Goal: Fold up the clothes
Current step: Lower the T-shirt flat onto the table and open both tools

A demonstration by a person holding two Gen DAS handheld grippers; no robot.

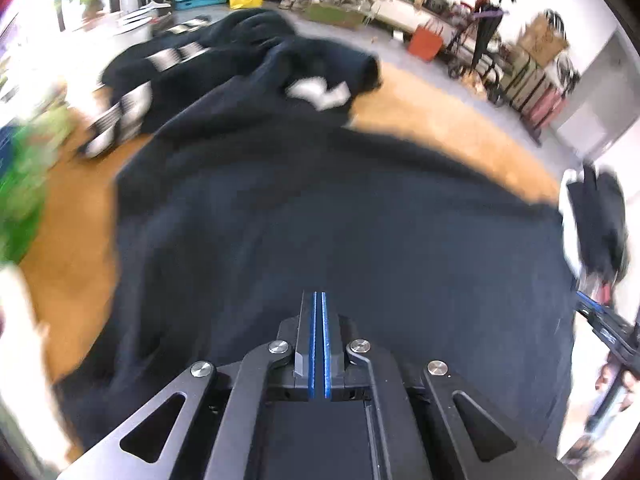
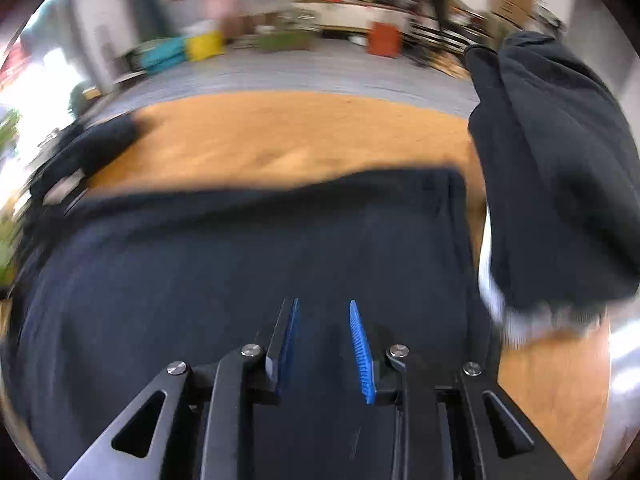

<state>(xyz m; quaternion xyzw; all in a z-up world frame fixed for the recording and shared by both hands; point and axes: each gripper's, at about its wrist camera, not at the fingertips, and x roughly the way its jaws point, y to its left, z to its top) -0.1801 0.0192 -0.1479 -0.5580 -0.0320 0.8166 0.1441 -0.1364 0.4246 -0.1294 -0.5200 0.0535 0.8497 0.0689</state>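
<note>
A large dark navy cloth garment [image 1: 320, 216] lies spread flat on the orange-brown wooden table [image 1: 452, 128], probably laid out for folding. The left gripper [image 1: 319, 300] hangs above its near part with jaws clenched on nothing. The right gripper [image 2: 324, 308] hovers jaws parted and empty, beside a folded dark garment [image 2: 556, 168] at the right.

you've got soft, matt dark cloth in the garment [image 1: 320, 220] spread over a warm wood-look table [image 2: 300, 132] with a dull, slightly grained finish. your left gripper [image 1: 319, 300] is matt black metal with shiny steel rivets, and your right gripper [image 2: 324, 308] shows ribbed blue rubbery pads [image 2: 360, 352].
</note>
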